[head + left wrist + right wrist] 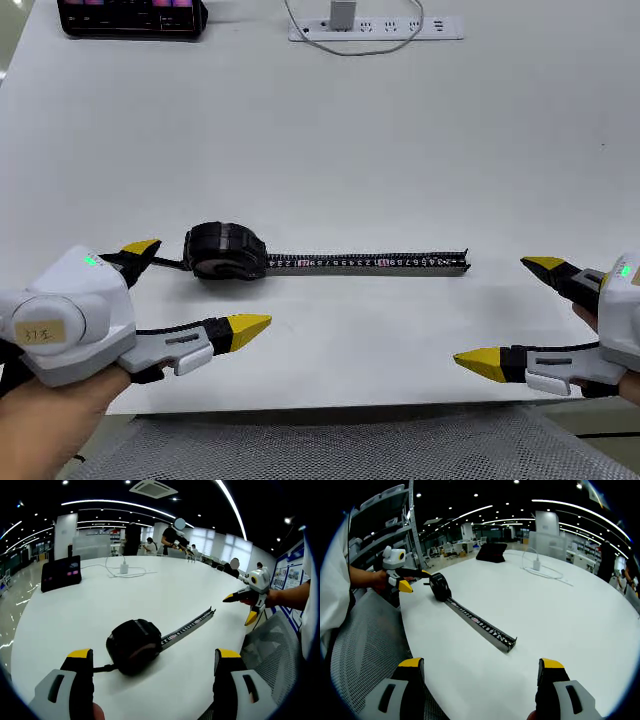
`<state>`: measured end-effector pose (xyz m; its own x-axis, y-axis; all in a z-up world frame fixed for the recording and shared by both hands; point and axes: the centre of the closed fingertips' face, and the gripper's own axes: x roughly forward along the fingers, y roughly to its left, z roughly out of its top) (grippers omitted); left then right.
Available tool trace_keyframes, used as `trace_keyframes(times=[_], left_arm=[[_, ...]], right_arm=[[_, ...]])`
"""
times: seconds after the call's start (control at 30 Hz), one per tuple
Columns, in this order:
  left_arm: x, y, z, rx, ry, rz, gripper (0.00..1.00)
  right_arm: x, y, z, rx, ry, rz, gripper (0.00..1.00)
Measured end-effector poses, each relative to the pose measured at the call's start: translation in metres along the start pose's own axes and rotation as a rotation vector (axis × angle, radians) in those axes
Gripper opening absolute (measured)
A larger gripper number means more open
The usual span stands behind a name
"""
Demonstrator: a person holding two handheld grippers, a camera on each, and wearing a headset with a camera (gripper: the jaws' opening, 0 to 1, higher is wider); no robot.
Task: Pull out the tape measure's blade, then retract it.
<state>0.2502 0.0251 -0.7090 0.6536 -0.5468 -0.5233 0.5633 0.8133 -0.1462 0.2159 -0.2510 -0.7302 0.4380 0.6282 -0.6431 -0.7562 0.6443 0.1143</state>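
A black tape measure case lies on the white table, its blade drawn out to the right and ending in a hook. My left gripper stands open just left of the case, its jaws apart with nothing between them. In the left gripper view the case lies between and ahead of the yellow-tipped fingers. My right gripper is open to the right of the hook, apart from it. The right gripper view shows the blade running away toward the case.
At the table's far edge lie a white power strip with a cable and a dark tablet-like device. A grey mesh chair sits under the near edge. People sit at the far side in the left gripper view.
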Motion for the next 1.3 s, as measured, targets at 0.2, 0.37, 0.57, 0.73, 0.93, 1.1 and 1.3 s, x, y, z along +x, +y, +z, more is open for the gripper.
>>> trace_keyframes(times=[0.2,0.37,0.57,0.73,0.93,1.1,1.3], left_arm=[[0.005,0.0,-0.001,-0.019,0.004,0.006,0.99],[0.01,0.0,-0.001,-0.036,0.005,0.012,0.98],[0.014,-0.002,0.001,-0.07,-0.007,0.014,0.97],[0.017,-0.005,0.001,-0.085,-0.009,0.01,0.97],[0.02,-0.006,0.002,-0.098,-0.011,0.01,0.96],[0.023,-0.007,0.001,-0.105,-0.009,0.015,0.96],[0.025,-0.006,0.002,-0.12,-0.015,0.028,0.97]], right_arm=[[0.0,-0.001,0.0,0.0,0.0,-0.001,0.93],[0.0,-0.003,0.0,0.001,0.001,-0.003,0.93],[0.0,-0.005,0.0,0.002,-0.001,-0.005,0.93],[-0.001,-0.006,0.001,0.0,0.0,-0.004,0.92],[0.0,-0.008,0.002,-0.003,0.001,-0.004,0.92],[0.0,-0.009,0.002,-0.005,0.0,-0.005,0.91],[0.0,-0.011,0.002,-0.005,-0.001,-0.003,0.89]])
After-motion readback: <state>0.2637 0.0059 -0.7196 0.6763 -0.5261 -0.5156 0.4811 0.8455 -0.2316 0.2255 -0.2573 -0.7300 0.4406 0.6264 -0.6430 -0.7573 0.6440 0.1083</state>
